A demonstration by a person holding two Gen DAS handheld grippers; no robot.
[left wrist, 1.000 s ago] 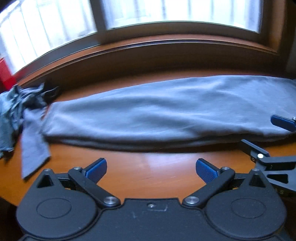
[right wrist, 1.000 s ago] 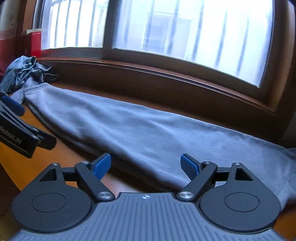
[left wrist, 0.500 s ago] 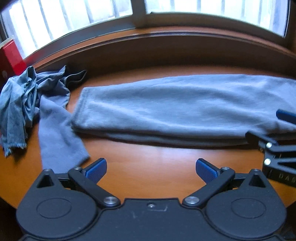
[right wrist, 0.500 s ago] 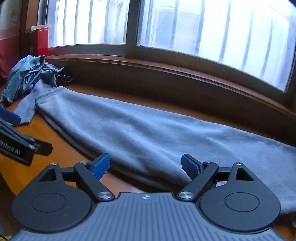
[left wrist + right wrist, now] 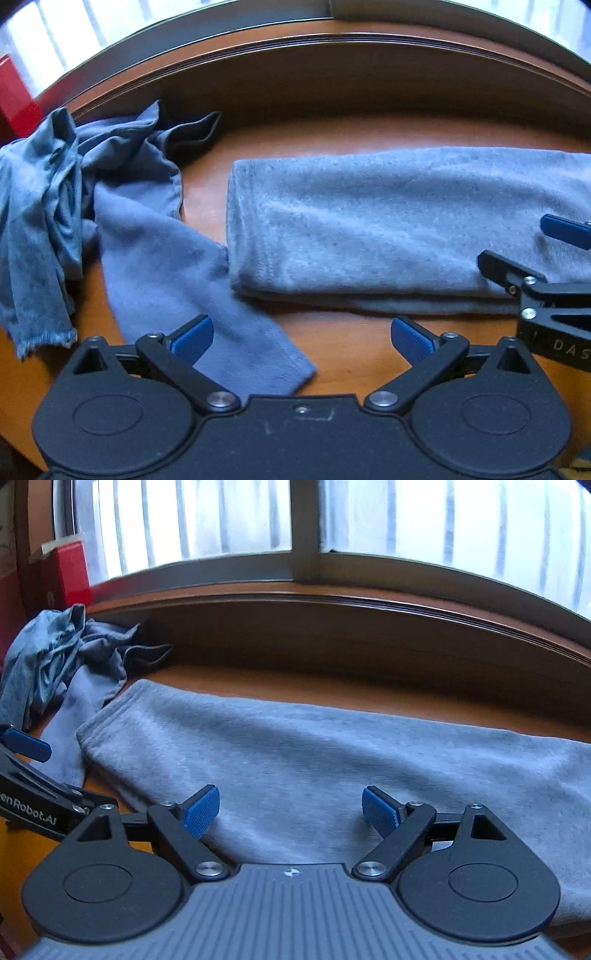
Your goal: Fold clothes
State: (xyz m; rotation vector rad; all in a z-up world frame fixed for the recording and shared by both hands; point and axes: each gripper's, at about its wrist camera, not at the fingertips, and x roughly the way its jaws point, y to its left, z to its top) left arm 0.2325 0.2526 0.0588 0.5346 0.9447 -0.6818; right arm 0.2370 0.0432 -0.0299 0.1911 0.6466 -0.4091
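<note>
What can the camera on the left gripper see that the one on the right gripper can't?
Only the left wrist view shows the frayed hem of the crumpled blue garment and the free end of the loose grey sleeve on the wooden table. Only the right wrist view shows the barred window panes clearly and more of the red box. Both show the folded grey garment, and each catches the other open gripper: right gripper, left gripper.
</note>
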